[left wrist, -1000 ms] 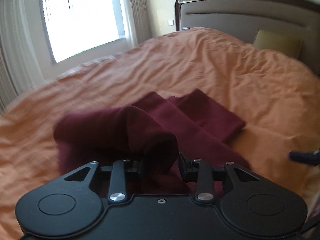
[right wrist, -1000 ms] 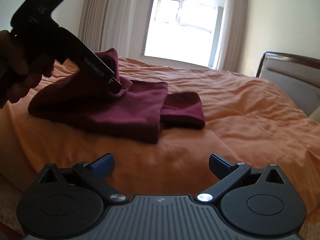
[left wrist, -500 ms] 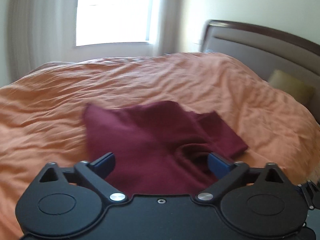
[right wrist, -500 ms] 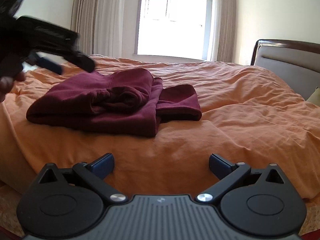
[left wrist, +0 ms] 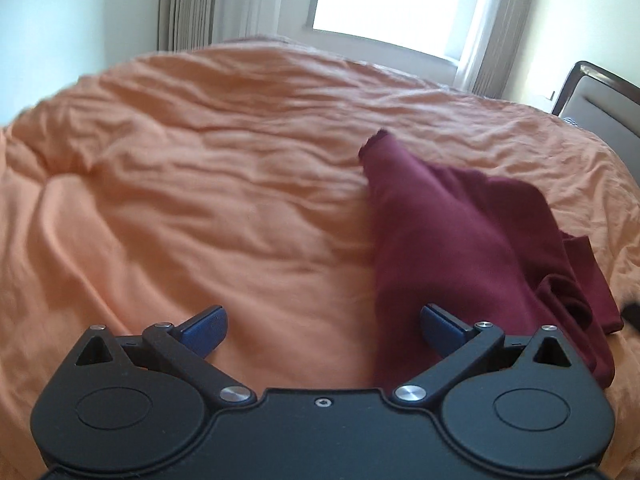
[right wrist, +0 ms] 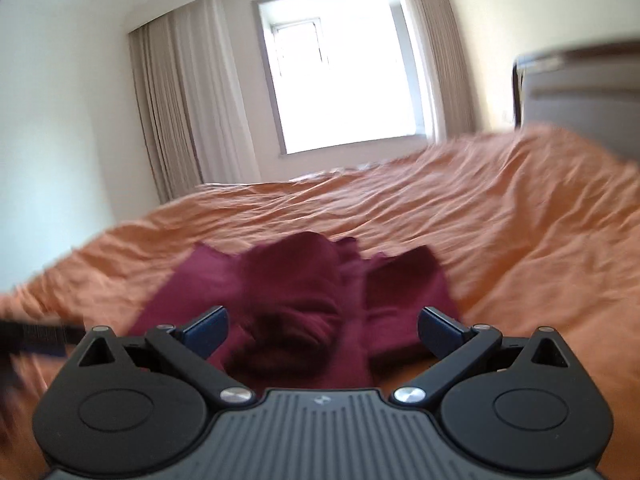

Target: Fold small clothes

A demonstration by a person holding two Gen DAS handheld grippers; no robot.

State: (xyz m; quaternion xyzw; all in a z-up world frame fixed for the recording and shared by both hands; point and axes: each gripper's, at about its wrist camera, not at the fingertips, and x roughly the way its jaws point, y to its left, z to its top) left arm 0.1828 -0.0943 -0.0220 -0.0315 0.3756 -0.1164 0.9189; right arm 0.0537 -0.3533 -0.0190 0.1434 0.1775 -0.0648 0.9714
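Both my grippers spread wide and empty over the maroon garment on the bed.

My left gripper has its blue fingertips far apart with nothing between them; under it is mostly bare orange bedspread, and the maroon garment lies to its right, reaching under the right-hand finger. My right gripper is just as widely parted and empty, and the garment sits bunched directly ahead of it, a rumpled fold in the middle and a flatter folded part to the right, all resting on the bedspread. Beyond are a bright window, pale curtains and a headboard. The right view is blurred.
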